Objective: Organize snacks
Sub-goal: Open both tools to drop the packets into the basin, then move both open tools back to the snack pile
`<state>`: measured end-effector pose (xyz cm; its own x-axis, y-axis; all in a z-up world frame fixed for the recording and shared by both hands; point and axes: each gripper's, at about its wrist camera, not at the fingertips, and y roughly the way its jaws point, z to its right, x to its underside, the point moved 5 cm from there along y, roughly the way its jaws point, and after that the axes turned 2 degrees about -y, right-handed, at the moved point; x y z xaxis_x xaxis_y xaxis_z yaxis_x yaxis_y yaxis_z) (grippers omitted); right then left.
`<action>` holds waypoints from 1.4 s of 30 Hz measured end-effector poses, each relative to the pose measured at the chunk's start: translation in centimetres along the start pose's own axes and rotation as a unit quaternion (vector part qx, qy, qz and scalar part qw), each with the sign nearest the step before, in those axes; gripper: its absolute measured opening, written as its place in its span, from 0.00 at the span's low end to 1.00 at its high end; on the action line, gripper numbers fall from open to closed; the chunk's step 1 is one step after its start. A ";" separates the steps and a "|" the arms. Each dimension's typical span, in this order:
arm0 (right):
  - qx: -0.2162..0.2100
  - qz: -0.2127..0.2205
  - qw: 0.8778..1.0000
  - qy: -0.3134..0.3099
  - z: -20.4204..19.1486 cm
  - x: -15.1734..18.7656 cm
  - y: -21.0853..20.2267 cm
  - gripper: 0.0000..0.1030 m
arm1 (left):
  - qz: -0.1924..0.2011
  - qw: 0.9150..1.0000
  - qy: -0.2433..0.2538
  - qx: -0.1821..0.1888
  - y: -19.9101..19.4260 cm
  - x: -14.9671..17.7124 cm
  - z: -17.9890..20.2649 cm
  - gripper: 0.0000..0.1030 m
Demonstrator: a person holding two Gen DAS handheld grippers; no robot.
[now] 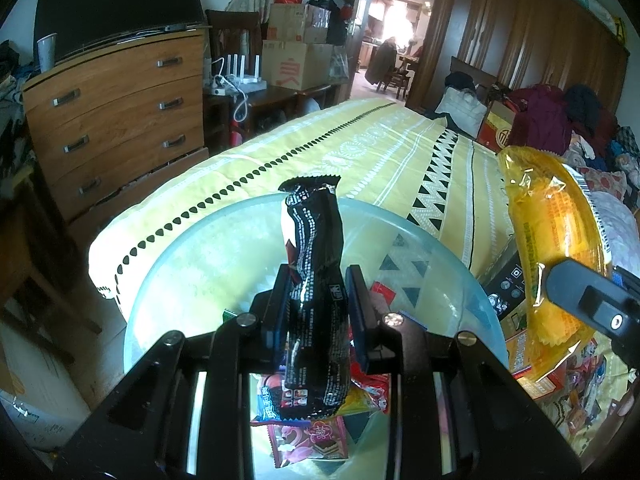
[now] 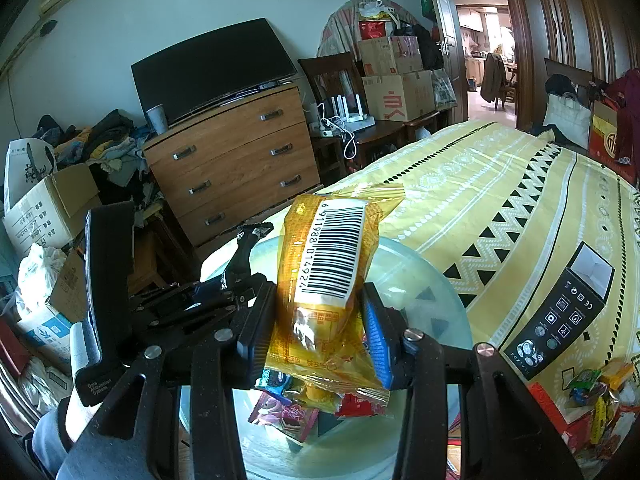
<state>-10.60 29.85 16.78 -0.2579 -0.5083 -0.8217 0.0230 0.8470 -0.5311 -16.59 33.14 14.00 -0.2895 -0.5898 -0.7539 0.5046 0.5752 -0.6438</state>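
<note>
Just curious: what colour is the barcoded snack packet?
Golden yellow packet, clearest in the right wrist view.

The black snack wrapper (image 1: 316, 312) is glossy foil, the yellow packet (image 2: 328, 280) shiny plastic, the bowl (image 1: 224, 240) frosted, the dresser (image 2: 236, 160) smooth wood.

A wooden dresser (image 2: 236, 160) with metal drawer handles stands against the pale wall (image 2: 160, 12), a dark television (image 2: 212, 68) on top. Right of the dresser, cardboard boxes (image 2: 396, 80) are stacked (rather high). Further right, an open doorway (image 2: 484, 56) shows a lit room. In front of the dresser lies a bed (image 2: 500, 184) under a yellow patterned cover.
</note>
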 end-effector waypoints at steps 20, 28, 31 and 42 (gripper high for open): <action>-0.001 -0.006 1.000 0.009 -0.7 1.1 0.0 0.55 | 0.005 0.999 -0.012 -0.029 0.2 -0.5 -1.0 0.73; -0.001 -0.007 1.000 0.016 -0.1 1.2 -0.5 0.59 | 0.007 0.999 -0.010 -0.031 0.0 -0.5 -0.9 0.77; 0.000 -0.005 1.000 0.019 0.3 1.0 -0.7 0.61 | 0.008 0.999 -0.006 -0.033 -0.2 -0.5 -0.6 0.78; 0.000 -0.002 1.000 0.021 0.7 0.2 -0.9 0.64 | 0.011 0.999 -0.003 -0.040 -0.4 -0.7 -0.2 0.83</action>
<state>-10.01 28.91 16.91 -0.2976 -0.5052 -0.8101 0.0221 0.8446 -0.5349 -16.73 33.38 14.76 -0.2742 -0.5796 -0.7674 0.4437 0.6318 -0.6356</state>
